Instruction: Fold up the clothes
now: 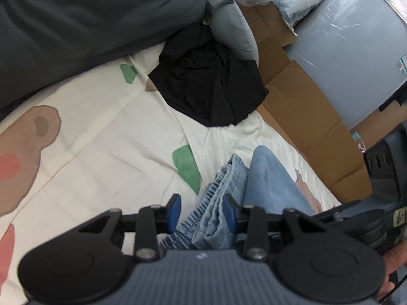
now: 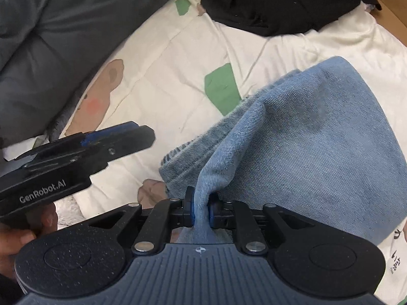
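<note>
My right gripper has its fingers pinched on a fold of the light-blue jeans, which lie bunched on the bed sheet (cream, w/ bear and green prints). My left gripper straddles the jeans' elastic waistband; its fingers stand apart, and I can't tell if the pads press the cloth. A black garment lies farther back, near the cardboard.

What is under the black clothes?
The black clothes lie on the cream bedsheet, with an edge over brown cardboard. Whatever lies beneath the pile's middle is covered.
</note>
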Available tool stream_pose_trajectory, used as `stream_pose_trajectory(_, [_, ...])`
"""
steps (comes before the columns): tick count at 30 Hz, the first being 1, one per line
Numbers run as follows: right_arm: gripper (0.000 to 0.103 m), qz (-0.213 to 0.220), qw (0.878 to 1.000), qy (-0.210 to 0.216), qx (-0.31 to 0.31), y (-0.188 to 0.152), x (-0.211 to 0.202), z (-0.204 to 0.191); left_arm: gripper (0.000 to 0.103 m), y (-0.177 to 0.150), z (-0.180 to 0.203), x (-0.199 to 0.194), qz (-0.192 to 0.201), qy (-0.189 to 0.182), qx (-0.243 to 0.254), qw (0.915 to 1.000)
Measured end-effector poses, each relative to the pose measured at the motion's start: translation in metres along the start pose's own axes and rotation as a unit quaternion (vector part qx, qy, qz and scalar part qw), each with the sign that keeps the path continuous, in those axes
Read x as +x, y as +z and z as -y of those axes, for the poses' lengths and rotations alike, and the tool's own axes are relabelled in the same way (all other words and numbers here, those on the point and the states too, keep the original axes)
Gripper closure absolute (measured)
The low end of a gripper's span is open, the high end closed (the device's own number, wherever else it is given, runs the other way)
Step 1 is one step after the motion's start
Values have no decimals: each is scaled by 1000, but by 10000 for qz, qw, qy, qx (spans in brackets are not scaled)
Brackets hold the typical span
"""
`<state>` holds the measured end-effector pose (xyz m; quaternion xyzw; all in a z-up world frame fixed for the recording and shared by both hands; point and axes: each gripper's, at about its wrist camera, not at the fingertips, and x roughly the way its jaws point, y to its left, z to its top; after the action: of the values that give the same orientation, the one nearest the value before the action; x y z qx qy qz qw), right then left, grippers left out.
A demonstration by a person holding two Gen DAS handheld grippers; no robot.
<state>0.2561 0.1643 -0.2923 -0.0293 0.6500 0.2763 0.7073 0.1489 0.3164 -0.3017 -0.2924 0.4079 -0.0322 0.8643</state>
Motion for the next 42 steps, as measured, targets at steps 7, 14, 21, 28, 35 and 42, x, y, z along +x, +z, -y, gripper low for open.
stream_pose_trajectory(7, [75,381,9969,430,531,-15,-23,9,65,8,6,-5,50,91,113,9999])
stream_pose_trajectory(14, [75,830,9897,784,864,-26,-60,17,64,18,20,-9,60,47,337,9994])
stream_pose_trajectory(21, [73,1195,9875,188,1010,-54,-80,55,36,12,30,-3,-205,-53,471,9987])
stream_pose_trajectory(28, [72,1382,9810,-37,1362,-100,-75,92,43,-11,16,17,-845,-106,162,9962])
stream_pose_trajectory(35, [71,1356,9750,-172,1755,-133,-61,113,82,-15,14,8,-1159,-255,-170,9928])
stream_pose_trajectory(42, [66,1520,9627,78,2236,-147,-56,135,85,-25,9,-8,-1123,-240,-79,9934])
